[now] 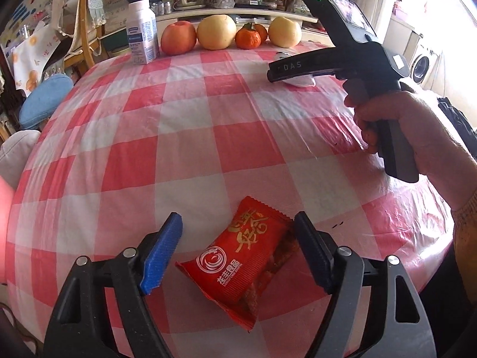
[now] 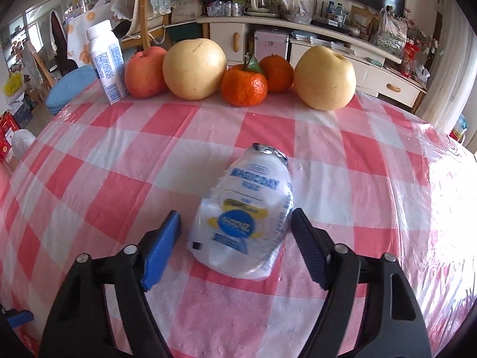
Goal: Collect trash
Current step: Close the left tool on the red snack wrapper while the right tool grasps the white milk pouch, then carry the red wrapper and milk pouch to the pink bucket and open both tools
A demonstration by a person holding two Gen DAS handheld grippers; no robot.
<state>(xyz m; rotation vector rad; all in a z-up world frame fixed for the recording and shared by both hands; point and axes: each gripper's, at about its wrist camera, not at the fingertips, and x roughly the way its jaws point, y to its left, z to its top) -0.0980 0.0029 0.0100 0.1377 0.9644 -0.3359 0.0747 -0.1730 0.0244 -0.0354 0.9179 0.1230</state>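
2 pieces of trash lie on the round table covered in a red-and-white checked plastic cloth (image 1: pixel 226 110), each framed by one gripper. Between the fingers of the left gripper (image 1: pixel 238 252) lies a red foil snack wrapper with gold and white print (image 1: pixel 238 264), flat on the cloth and angled, its upper corner pointing away from the camera. The jaws stand spread: the blue-padded finger on the left is clear of the wrapper, while the dark finger on the right sits just beside, or perhaps touching, the wrapper's right edge; I cannot tell which.

Further across the table, the right gripper (image 2: pixel 235 244) straddles a crushed white plastic bottle with blue and yellow label (image 2: pixel 247 220), lying on its side with its foil-rimmed mouth pointing toward the fruit. Its jaws are also spread, with a gap showing on the left and the right finger close against the bottle's side. In the left wrist view a hand (image 1: pixel 396 125) grips this gripper's dark handle.

At the table's far edge stand a white upright bottle with blue label (image 2: pixel 105 62), a reddish apple (image 2: pixel 146 73), 2 pale yellow pears (image 2: pixel 193 68), and 2 orange mandarins (image 2: pixel 244 88) in a row.
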